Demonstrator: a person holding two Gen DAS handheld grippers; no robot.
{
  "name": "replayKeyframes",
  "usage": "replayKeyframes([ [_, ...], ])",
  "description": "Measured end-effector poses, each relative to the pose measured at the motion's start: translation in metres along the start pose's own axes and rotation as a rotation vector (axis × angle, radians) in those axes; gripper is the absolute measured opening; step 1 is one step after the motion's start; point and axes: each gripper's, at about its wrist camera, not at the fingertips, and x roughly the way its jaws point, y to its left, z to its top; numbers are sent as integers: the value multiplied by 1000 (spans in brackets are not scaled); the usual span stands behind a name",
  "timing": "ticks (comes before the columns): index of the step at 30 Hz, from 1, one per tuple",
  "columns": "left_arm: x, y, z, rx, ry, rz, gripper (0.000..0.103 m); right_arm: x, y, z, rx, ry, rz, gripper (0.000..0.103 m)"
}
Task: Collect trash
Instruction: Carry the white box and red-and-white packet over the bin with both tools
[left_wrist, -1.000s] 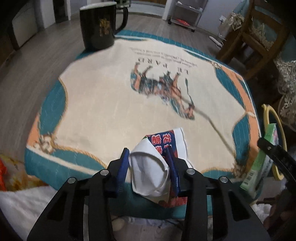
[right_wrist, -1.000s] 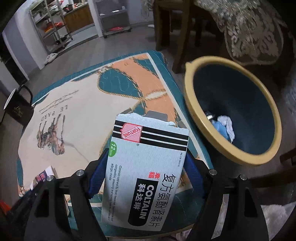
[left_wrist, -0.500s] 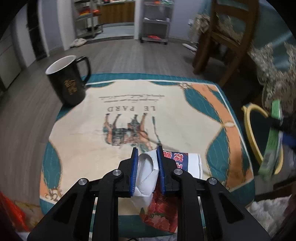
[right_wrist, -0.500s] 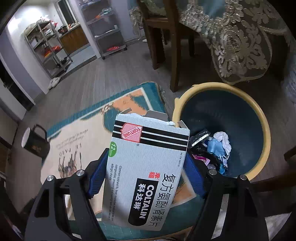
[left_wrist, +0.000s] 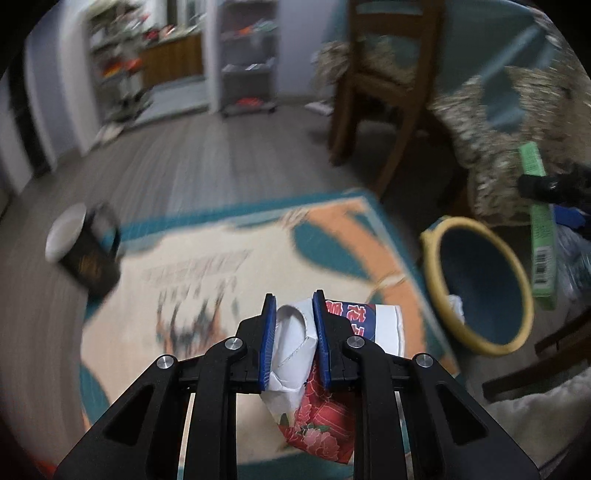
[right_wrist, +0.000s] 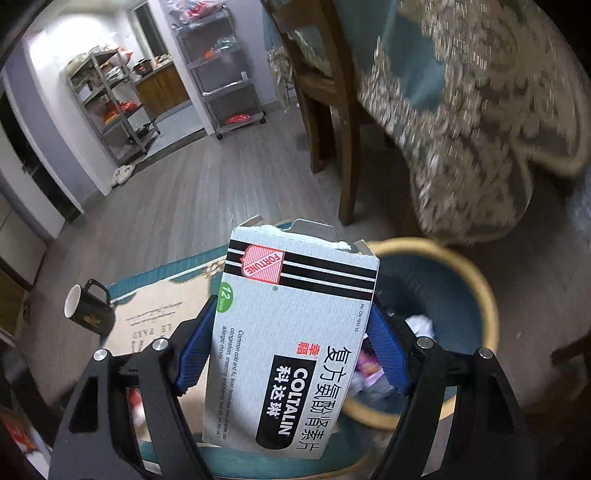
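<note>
Now, in the left wrist view, the left tongs (left_wrist: 293, 325) are squeezed tight on a crumpled paper cup (left_wrist: 295, 343). The cup is white with a red and blue print, and it is squashed flat between the blue pads. It hangs above the near edge of the table (left_wrist: 207, 243), which has a picture cloth on it. A black mug (left_wrist: 86, 254) stands at the far left of the table. Off to the right, beside the table, sits the bin (left_wrist: 480, 284), with a yellow rim and a blue inside. The cup is not over the bin yet. At the right edge the box (left_wrist: 539, 225) shows up, held above the bin.

Next, in the right wrist view, the right tongs (right_wrist: 291, 332) are spread wide and grip the box (right_wrist: 295, 347) by its two sides. It is a torn-open medicine box. The bin (right_wrist: 476, 295) is right behind and below it, and some trash (right_wrist: 421, 326) already lies inside.

So some trash is in. I think two pieces are left: the box looks almost ready to drop, and the cup has to go right to the bin.
</note>
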Motion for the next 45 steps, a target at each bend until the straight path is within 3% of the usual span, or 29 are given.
replayKeyframes([
  [8,-10,-59,49,215,-73,-121,22,-6,-34,9,-93,-47,-56,75],
  [11,2,-77,53,185,-75,-184,22,7,-58,5,-16,5,-33,75],
  [14,14,-97,58,150,-55,-243,22,7,-72,6,-22,9,-57,75],
  [20,28,-136,65,194,-57,-284,22,6,-102,6,17,6,-91,75],
  [33,52,-154,54,251,-6,-264,22,17,-171,4,132,74,-135,75],
  [45,71,-162,49,270,33,-258,22,25,-162,8,106,97,-151,75],
])
